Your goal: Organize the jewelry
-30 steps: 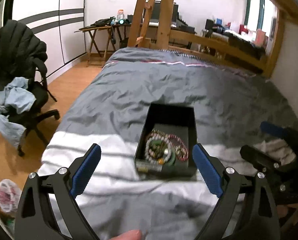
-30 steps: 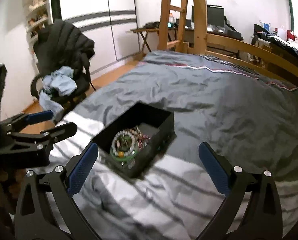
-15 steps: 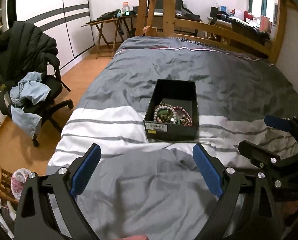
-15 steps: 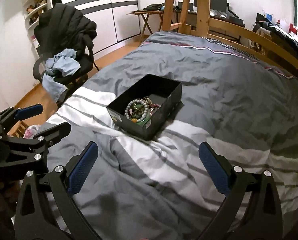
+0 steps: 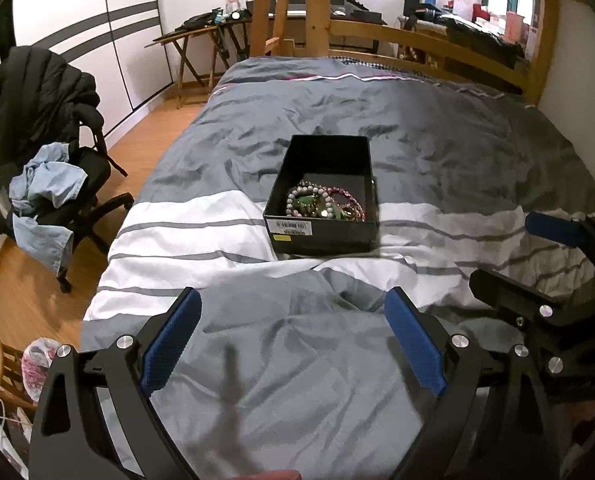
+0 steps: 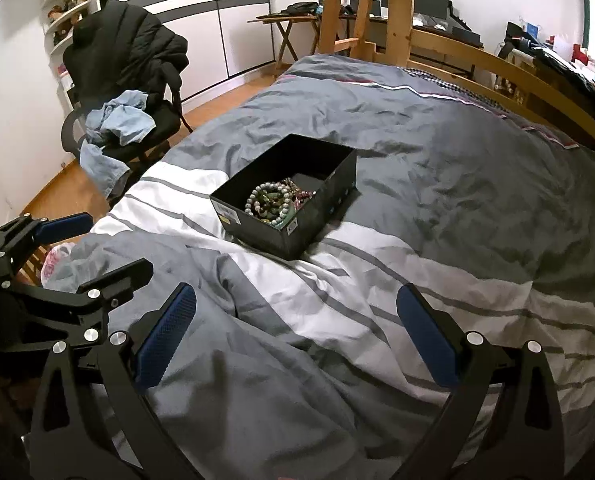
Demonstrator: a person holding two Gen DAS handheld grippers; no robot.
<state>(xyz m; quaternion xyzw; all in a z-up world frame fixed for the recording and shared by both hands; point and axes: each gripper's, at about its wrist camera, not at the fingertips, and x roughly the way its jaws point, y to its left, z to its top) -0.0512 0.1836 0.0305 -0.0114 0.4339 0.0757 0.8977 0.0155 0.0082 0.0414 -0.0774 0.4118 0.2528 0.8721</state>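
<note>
Holding both tools low over the near end of the bed, I report them empty. The left gripper (image 5: 291,336) has its blue pads spread wide with only duvet between them; the right gripper (image 6: 295,334) stands spread the same way, nothing pinched. I judge the wide stance suits either reaching for the box or having just let it go — the pictures fit both, jewelry gathered or jewelry yet to be sorted.

Beyond the fingers lies the rumpled grey-and-white striped duvet (image 5: 201,240), which is soft ground; that likely explains why the black box (image 5: 321,236) sits with its near end on the white band, slightly sunk. The box is open-topped, and the beaded bracelets (image 5: 323,202) lie heaped together at its near end, the far half bare. No jewelry shows loose on the bedding.

Differences between views: the left view looks down the box's length and shows the barcode label on its near wall; the right view takes it from the right at an angle, showing a corner and the long right wall. Each view also catches the other tool at its edge.

Farther off — a chair (image 6: 117,92) draped with a dark jacket and blue clothes stands left of the bed, and a wooden bed frame (image 5: 437,40) closes the far end.
</note>
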